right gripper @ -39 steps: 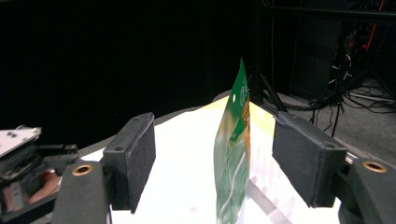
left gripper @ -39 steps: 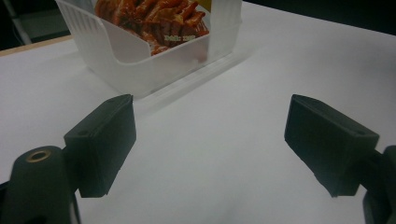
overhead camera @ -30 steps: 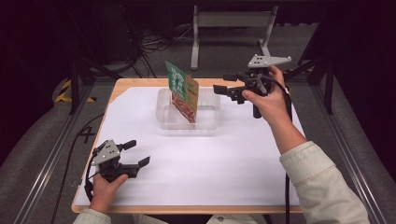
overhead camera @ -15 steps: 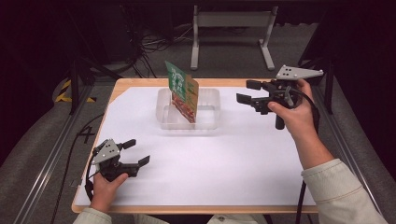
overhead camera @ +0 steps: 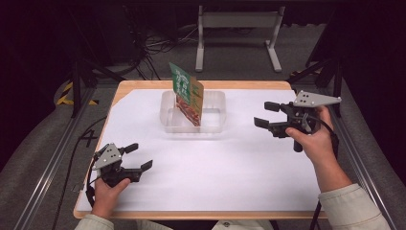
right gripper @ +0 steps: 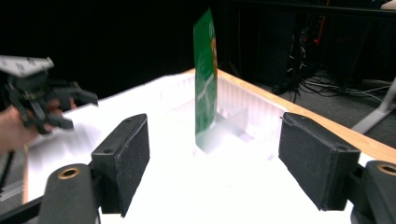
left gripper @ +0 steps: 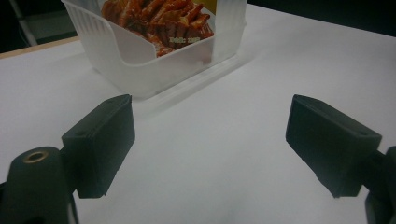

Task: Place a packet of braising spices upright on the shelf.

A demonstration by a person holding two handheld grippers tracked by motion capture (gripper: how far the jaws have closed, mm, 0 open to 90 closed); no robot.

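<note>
A clear plastic bin (overhead camera: pixel 214 120) stands at the back middle of the white sheet. A green and orange snack packet (overhead camera: pixel 186 93) stands upright in it, leaning on the left side. My right gripper (overhead camera: pixel 262 114) hovers to the right of the bin and points at it. Its jaws are open, have just spread a little wider, and hold nothing. In the right gripper view, the packet (right gripper: pixel 205 93) and bin (right gripper: pixel 243 112) lie beyond the gripper (right gripper: pixel 215 163). My left gripper (overhead camera: pixel 139 156) rests open near the front left. The left gripper view faces the bin (left gripper: pixel 154 65).
A white sheet (overhead camera: pixel 230 163) covers the wooden table (overhead camera: pixel 143 86). Metal rails (overhead camera: pixel 52 163) run along both sides of the table. A grey stand (overhead camera: pixel 237 21) and cables sit on the floor behind the table.
My right gripper has moved to the right and slightly down, away from the bin and the packet. The left gripper has stayed where it was.
</note>
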